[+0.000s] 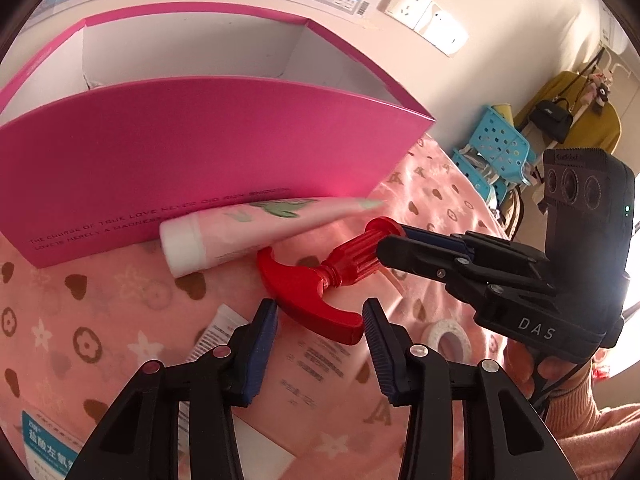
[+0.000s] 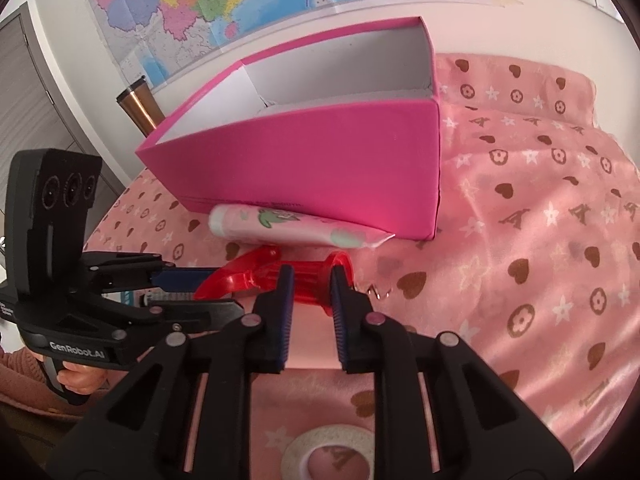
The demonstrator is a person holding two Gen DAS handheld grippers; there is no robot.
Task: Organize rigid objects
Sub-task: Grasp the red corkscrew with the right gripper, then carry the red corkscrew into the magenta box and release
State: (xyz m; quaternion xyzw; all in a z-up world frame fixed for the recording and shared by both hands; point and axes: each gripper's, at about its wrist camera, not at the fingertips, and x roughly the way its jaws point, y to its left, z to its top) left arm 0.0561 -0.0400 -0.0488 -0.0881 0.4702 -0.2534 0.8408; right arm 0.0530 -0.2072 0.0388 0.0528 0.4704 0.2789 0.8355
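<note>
Left wrist view: I count one pink box [image 1: 192,152], one tube [image 1: 240,232] lying against its front, and one red sprayer head [image 1: 320,280] on the cloth [image 1: 100,320].
Left gripper [image 1: 320,320]: fingers apart, around nothing.
Right wrist view: right gripper [image 2: 312,292] clamped on the sprayer head's ribbed collar.
Hidden: tape roll [image 2: 320,452] cut off below.
</note>
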